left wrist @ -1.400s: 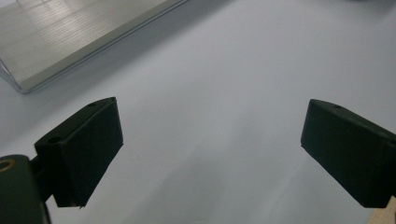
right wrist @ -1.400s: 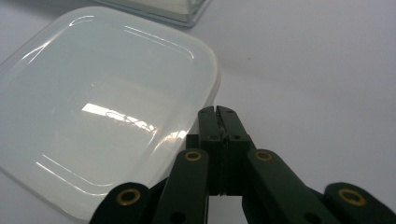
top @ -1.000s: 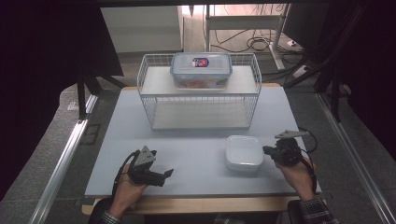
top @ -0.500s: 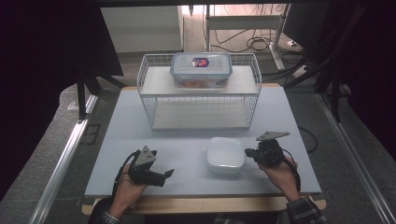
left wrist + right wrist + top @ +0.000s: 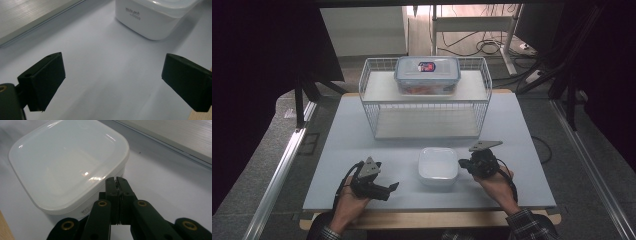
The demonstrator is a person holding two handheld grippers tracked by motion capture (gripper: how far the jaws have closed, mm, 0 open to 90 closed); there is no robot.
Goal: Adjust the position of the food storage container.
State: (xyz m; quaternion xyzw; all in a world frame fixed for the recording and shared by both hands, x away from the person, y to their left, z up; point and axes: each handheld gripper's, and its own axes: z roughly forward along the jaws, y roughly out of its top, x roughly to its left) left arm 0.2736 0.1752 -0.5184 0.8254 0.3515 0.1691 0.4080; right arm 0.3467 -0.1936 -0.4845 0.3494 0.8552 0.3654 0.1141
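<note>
The white lidded container sits on the pale table near its front edge, between the two hands and in front of the wire rack. It is a squat, rounded-corner plastic box, glossy and smooth, probably light, stiff and a little slippery; the lid rim or opposite side walls look like the surest hold. The right claw, jaws pressed together on nothing, has its tips against the box's side wall. The left claw is wide open and empty. A clear clip-lid box rests on the rack.
</note>
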